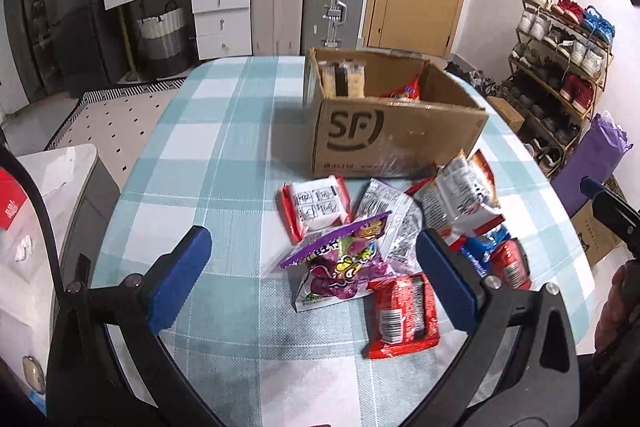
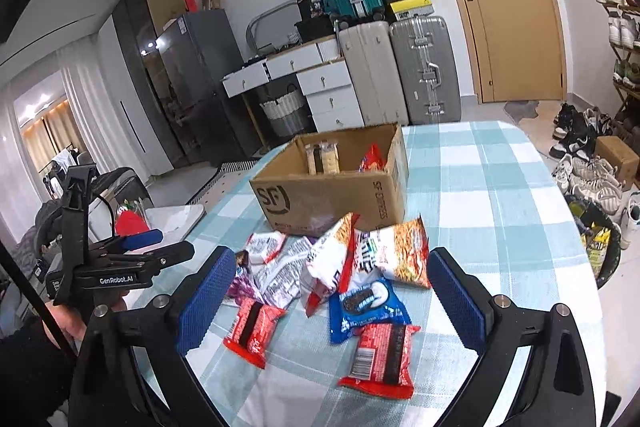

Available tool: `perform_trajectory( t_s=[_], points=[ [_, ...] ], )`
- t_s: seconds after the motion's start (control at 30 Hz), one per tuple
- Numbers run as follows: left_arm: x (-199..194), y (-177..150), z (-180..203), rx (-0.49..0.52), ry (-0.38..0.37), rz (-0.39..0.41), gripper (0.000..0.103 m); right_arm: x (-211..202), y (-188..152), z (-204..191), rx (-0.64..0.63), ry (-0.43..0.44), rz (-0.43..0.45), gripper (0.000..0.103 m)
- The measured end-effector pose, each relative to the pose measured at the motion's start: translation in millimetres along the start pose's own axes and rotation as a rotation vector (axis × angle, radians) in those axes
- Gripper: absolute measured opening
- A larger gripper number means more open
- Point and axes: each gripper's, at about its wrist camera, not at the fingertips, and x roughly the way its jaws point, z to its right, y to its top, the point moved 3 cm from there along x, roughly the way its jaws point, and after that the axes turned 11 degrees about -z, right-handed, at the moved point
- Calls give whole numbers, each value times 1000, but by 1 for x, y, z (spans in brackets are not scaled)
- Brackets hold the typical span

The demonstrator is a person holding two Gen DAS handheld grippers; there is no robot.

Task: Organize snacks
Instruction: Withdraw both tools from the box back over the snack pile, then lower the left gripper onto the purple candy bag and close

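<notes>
A: Start on the left. How do the left tongs (image 1: pixel 314 267) stand?

B: Their blue pads are wide apart with nothing between them, held above the checked surface (image 1: pixel 208 131). The purple candy bag (image 1: pixel 340 267) lies under the gap, toward the right pad.

A: And around that bag?

B: At its 12 o'clock lies a white packet with red ends (image 1: pixel 316 207). At 1 o'clock is a silver-and-purple packet (image 1: pixel 390 215), and at 5 o'clock a red packet (image 1: pixel 402 311) with its barcode showing. All of them overlap or touch in one loose pile.

A: Where is the cardboard box (image 1: pixel 396 135)?

B: At 12 o'clock from the pile, just beyond it, open at the top. Inside, a clear pack of crackers (image 1: pixel 344 79) stands against the far-left wall, and a red bag (image 1: pixel 406 91) shows farther right.

A: Now the right side.

B: The right tongs (image 2: pixel 330 293) are spread open too, empty, over the same pile. Below the gap lies a blue cookie packet (image 2: pixel 368 307), with a second red packet (image 2: pixel 380 359) touching it at 6 o'clock. An orange-patterned chip bag (image 2: pixel 404 255) sits at its 12 o'clock, near the box.
</notes>
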Motion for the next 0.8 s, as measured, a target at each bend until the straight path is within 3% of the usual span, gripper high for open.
perform_trajectory(
  t_s=[0.23,0.57,0.8],
  points=[
    [27,2,0,13,-37,-49,102,14,-8,4,9,-7,-26,98],
    [72,-1,3,23,-30,-134,101,34,-19,11,23,-26,-75,98],
    [92,2,3,20,-37,-152,101,43,-22,13,21,-22,-102,98]
  ],
)
